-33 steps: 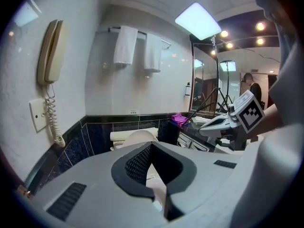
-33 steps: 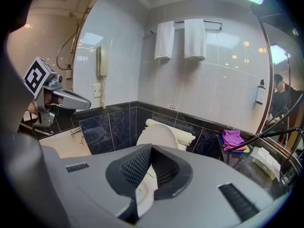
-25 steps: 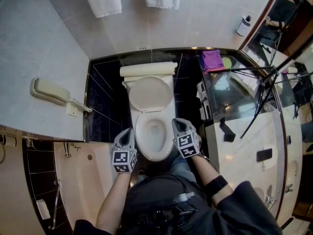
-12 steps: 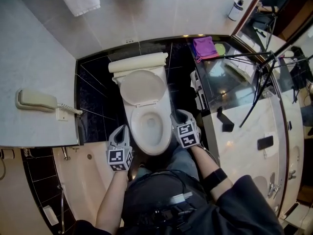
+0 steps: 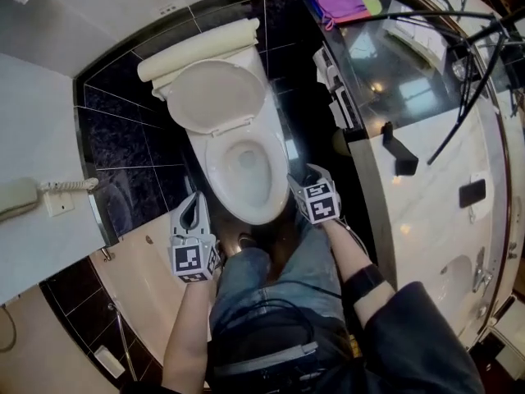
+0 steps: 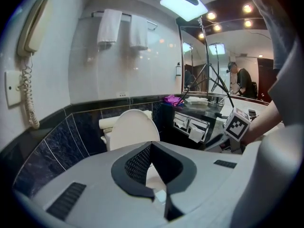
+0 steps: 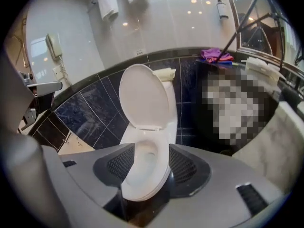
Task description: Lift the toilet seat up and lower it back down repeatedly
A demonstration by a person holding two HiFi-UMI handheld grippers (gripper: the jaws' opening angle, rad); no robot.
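Right gripper view: right hand-held gripper (image 7: 151, 163), jaws just opening, apart and empty, facing toilet (image 7: 143, 96); left hand-held gripper (image 6: 151, 151) seemingly closed.

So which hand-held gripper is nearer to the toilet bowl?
Right. The right hand-held gripper is beside the toilet bowl, at its front right rim; its jaws have just been opening and hold nothing. The left hand-held gripper hangs farther off, at its front left.
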